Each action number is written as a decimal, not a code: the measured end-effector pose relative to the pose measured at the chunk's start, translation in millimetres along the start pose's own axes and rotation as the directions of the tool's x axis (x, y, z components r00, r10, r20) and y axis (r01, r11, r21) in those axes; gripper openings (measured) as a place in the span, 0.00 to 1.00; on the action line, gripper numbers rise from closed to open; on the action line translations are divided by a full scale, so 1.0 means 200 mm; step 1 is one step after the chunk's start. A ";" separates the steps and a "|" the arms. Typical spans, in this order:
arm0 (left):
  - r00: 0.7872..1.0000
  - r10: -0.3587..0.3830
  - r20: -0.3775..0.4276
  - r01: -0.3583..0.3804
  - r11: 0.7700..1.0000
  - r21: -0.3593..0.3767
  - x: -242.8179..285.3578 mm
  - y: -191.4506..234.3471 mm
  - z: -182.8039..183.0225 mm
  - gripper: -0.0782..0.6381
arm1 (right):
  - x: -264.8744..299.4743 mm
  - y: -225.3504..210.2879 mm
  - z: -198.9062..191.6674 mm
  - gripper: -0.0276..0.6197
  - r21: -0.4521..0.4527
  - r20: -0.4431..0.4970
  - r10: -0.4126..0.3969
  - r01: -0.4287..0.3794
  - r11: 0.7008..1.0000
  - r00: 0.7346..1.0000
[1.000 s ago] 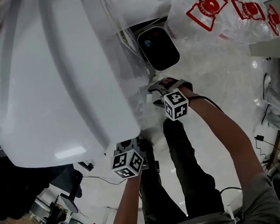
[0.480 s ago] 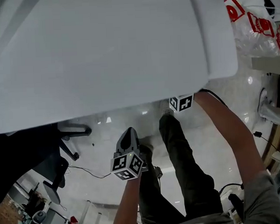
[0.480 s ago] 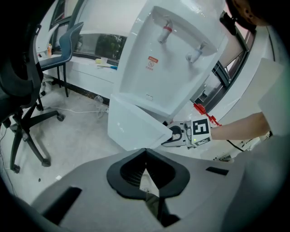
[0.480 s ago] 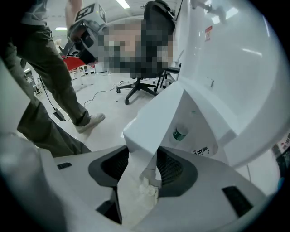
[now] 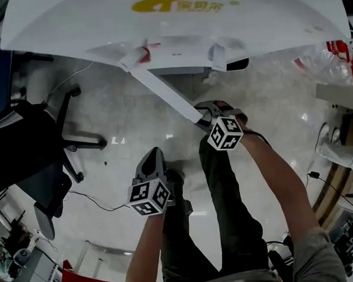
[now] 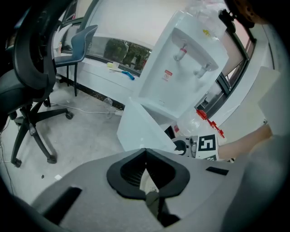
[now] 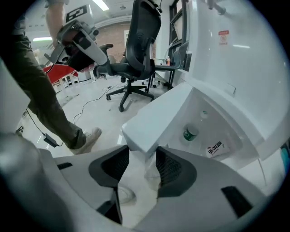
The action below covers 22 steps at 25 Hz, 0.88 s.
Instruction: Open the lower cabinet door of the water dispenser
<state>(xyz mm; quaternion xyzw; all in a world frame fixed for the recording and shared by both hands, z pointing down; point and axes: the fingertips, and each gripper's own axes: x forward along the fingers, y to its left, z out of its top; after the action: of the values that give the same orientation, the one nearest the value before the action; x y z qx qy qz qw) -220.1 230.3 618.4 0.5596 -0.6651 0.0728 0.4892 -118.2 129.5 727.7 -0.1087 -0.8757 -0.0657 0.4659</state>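
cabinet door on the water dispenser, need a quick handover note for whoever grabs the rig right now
left tongs: shut, empty, clear of the water dispenser.
right tongs: jaws have just been closing, now clamped on the free edge of the cabinet door.
done: door stands well open, inside of the cabinet shows.
left: probably only to let go and draw the right tongs back.

In the head view the water dispenser [image 5: 176,25] was cut off by the top edge, and its body hid the cabinet's inside. Below it the lower cabinet door [image 5: 165,94] showed only edge-on. The dispenser's yellow logo [image 5: 175,3] was too small to read. In the right gripper view, a green-topped item [image 7: 190,133] and a printed label [image 7: 214,148] inside the dispenser's cabinet were too small to tell.
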 end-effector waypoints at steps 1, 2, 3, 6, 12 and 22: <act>1.000 0.000 0.002 0.000 1.000 -0.005 -0.03 0.03 0.00 0.12 | 0.02 0.04 0.03 0.34 0.022 0.003 -0.011 0.011 1.000 1.000; 1.000 0.000 0.004 0.000 1.000 -0.009 -0.05 0.07 -0.01 0.12 | 0.04 0.08 0.06 0.34 0.044 0.005 -0.022 0.021 0.999 1.000; 1.000 0.001 0.006 -0.001 1.000 -0.014 -0.08 0.10 -0.02 0.12 | 0.06 0.11 0.09 0.34 0.065 0.007 -0.031 0.031 0.997 0.999; 1.000 0.014 0.016 -0.013 0.999 -0.041 -0.15 0.20 -0.04 0.12 | 0.12 0.19 0.16 0.33 0.114 0.010 -0.051 0.049 0.992 0.999; 0.999 0.039 0.029 -0.036 0.996 -0.086 -0.27 0.41 -0.11 0.12 | 0.23 0.30 0.31 0.32 0.179 0.008 -0.091 0.088 0.980 0.996; 0.996 0.070 0.059 -0.059 0.984 -0.167 -0.39 0.66 -0.17 0.12 | 0.42 0.41 0.57 0.28 0.209 0.012 -0.094 0.090 0.974 0.995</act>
<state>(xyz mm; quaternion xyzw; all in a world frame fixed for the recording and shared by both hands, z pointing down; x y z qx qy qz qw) -316.8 352.9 637.6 0.4973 -0.7021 0.0154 0.5094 -234.4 245.0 734.7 -0.0193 -0.8869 0.0062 0.4616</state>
